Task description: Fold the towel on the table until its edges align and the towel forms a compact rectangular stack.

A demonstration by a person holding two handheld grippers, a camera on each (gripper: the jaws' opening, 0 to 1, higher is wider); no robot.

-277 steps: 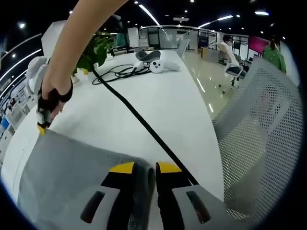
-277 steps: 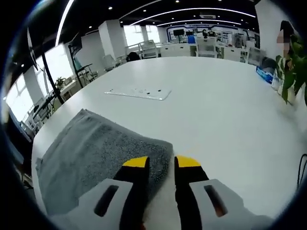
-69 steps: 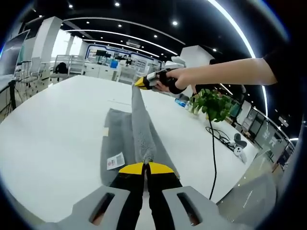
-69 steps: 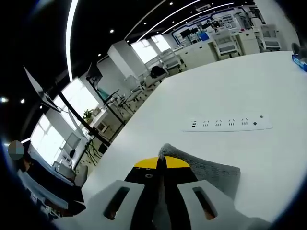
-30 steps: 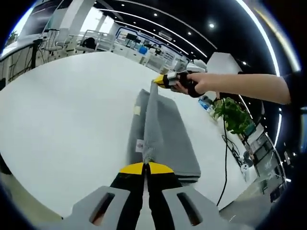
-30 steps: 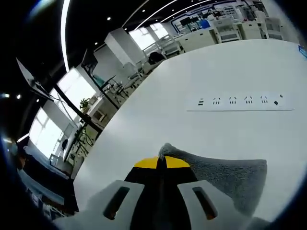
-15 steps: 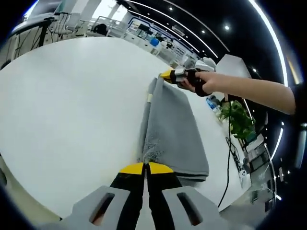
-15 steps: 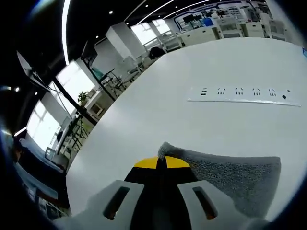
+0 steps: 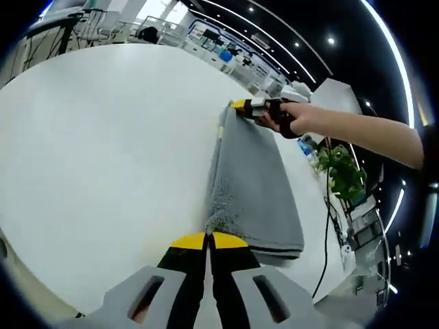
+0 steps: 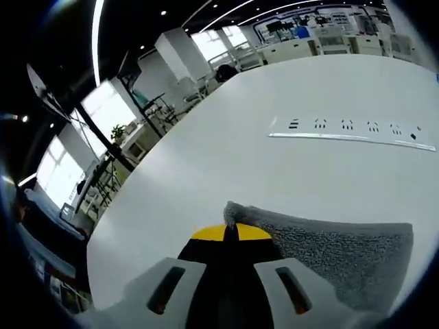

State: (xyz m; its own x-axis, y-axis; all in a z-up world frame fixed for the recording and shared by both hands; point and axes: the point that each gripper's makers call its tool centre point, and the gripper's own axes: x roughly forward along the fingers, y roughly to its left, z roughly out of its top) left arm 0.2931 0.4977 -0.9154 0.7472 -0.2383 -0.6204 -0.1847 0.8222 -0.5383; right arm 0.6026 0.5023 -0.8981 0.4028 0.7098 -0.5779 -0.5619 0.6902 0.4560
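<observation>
Two tongs: both clamped on the towel, one at each end of the same long edge.
Left tongs [image 9: 208,240]: yellow tips pressed together on the near corner of the towel [image 9: 252,186].
Right tongs [image 10: 231,233]: tips shut on the towel's [image 10: 329,255] corner; in the left gripper view they [image 9: 236,105] show at the far end, held by a hand [image 9: 288,118].
Towel: grey, folded into a long strip, lying on the counter [image 9: 103,144], stretched from the left tongs ahead to the right tongs.
Counter: white, broad, bare to the left of the left tongs.
Power strip [image 10: 350,135]: white, ahead of the right tongs, well apart from the towel.
Plant [image 9: 338,173]: right of the towel's far end.
Cable [image 9: 328,236]: black, right of the towel.
</observation>
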